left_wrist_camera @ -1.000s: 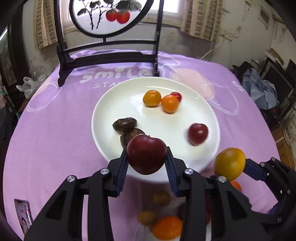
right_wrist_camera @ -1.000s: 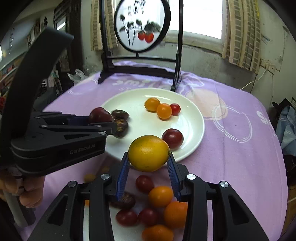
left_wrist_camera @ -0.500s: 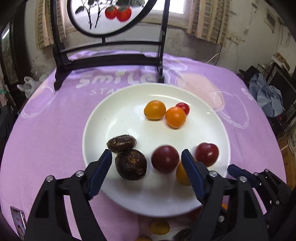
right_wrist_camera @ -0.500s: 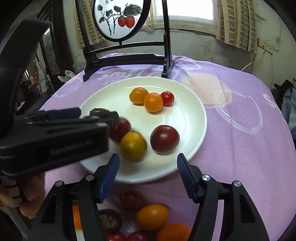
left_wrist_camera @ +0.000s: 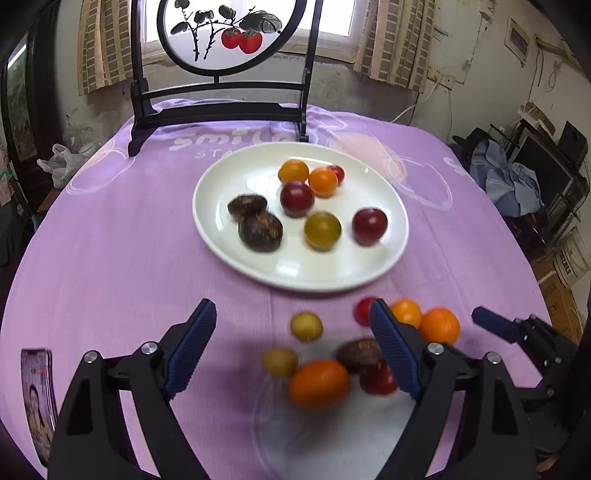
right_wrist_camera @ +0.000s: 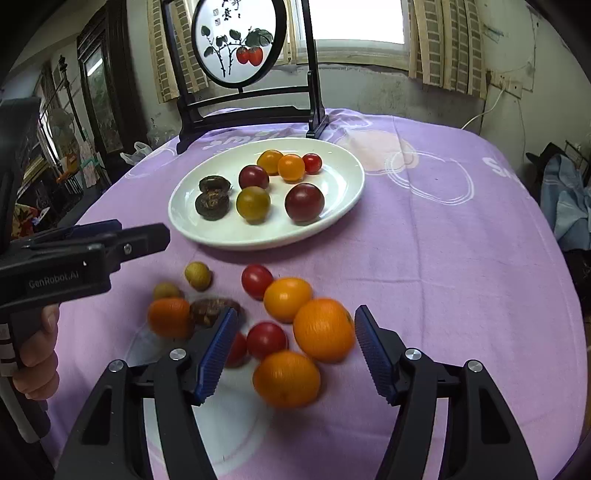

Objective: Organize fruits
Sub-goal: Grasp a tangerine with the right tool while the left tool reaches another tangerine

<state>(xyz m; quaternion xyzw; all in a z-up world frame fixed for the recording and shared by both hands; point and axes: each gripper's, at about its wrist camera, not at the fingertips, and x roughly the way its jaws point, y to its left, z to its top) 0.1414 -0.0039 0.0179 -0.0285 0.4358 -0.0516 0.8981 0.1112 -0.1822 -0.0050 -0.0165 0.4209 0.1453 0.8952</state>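
A white plate point(left_wrist_camera: 221, 243) point(right_wrist_camera: 343, 199) on the purple cloth holds several fruits: dark red tomatoes point(left_wrist_camera: 296, 198) point(right_wrist_camera: 304, 202), a yellow-green one point(left_wrist_camera: 322, 230) point(right_wrist_camera: 253, 204), orange ones and two brown fruits point(left_wrist_camera: 260, 232). A loose pile of oranges point(right_wrist_camera: 324, 329), red tomatoes point(right_wrist_camera: 256, 280) and small yellow fruits point(left_wrist_camera: 306, 325) lies on the cloth in front of the plate. My left gripper point(left_wrist_camera: 293, 349) is open and empty above the pile. My right gripper point(right_wrist_camera: 295, 350) is open and empty around the near oranges.
A black wooden stand with a round painted screen point(left_wrist_camera: 221, 33) stands behind the plate. A phone point(left_wrist_camera: 37, 384) lies at the near left edge of the table. Clothes and boxes point(left_wrist_camera: 517, 184) sit beyond the table's right side.
Both grippers let go of their fruits over the plate, the dark red tomato and the yellow one, then opened wide and drew back toward the loose pile.
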